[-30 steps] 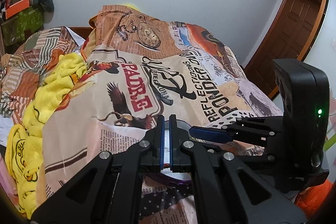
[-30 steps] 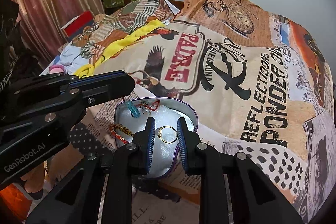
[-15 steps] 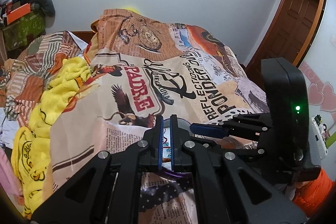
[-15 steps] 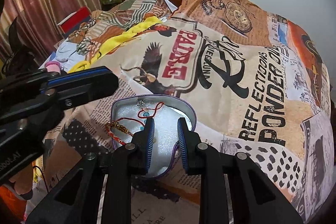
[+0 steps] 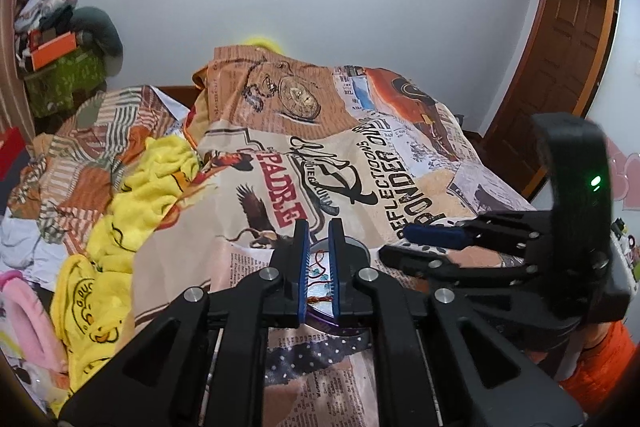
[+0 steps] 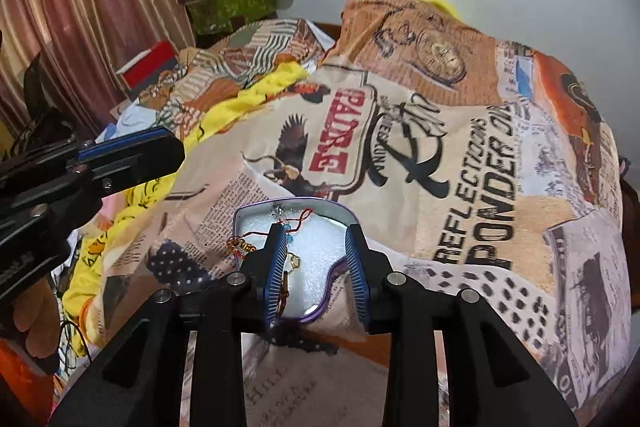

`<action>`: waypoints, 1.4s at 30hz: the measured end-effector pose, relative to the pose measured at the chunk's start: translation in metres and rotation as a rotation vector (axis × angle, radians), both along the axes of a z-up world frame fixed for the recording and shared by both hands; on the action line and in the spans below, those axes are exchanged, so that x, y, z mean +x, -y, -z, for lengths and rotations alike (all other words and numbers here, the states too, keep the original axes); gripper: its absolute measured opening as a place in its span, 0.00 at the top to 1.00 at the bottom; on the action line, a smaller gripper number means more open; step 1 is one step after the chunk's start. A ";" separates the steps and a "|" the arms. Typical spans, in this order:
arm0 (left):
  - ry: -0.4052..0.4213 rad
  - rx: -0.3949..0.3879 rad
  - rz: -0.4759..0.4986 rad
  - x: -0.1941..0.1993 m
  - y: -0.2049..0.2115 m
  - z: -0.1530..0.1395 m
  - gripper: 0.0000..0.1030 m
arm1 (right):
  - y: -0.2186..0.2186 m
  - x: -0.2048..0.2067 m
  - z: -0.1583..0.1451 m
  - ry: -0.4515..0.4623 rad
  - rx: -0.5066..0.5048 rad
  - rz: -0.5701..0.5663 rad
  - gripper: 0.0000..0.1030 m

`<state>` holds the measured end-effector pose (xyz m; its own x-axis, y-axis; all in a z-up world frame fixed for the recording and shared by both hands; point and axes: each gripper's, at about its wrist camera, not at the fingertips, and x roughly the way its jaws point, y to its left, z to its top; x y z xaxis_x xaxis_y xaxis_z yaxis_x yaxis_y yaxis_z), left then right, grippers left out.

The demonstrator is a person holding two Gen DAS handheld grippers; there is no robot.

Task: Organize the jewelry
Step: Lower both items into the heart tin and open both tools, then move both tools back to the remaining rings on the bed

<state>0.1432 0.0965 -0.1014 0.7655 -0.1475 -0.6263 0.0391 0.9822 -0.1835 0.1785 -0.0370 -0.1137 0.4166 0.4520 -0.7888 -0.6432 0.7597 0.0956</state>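
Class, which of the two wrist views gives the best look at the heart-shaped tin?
The right wrist view: the heart-shaped tin shows its rim and white lining between open jaws. The left wrist view shows only a sliver of it behind near-shut jaws.

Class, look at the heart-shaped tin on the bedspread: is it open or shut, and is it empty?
Open and not empty. The heart-shaped tin has no lid on it; its white lining is exposed, with red thread bracelets and a gold ring lying inside.
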 end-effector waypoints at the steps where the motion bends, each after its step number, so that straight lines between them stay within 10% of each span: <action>1: 0.002 0.005 0.003 -0.001 0.002 -0.002 0.93 | 0.006 -0.002 -0.005 0.009 0.009 0.007 0.73; 7: 0.025 0.038 0.031 -0.008 0.030 -0.010 0.80 | 0.040 -0.012 -0.024 0.057 0.028 0.055 0.73; 27: -0.131 0.048 0.204 0.010 0.130 0.040 0.80 | 0.156 -0.017 -0.009 0.010 0.038 0.234 0.72; 42: -0.220 0.077 0.288 0.013 0.149 0.085 0.79 | 0.133 -0.014 0.041 -0.097 -0.096 0.105 0.72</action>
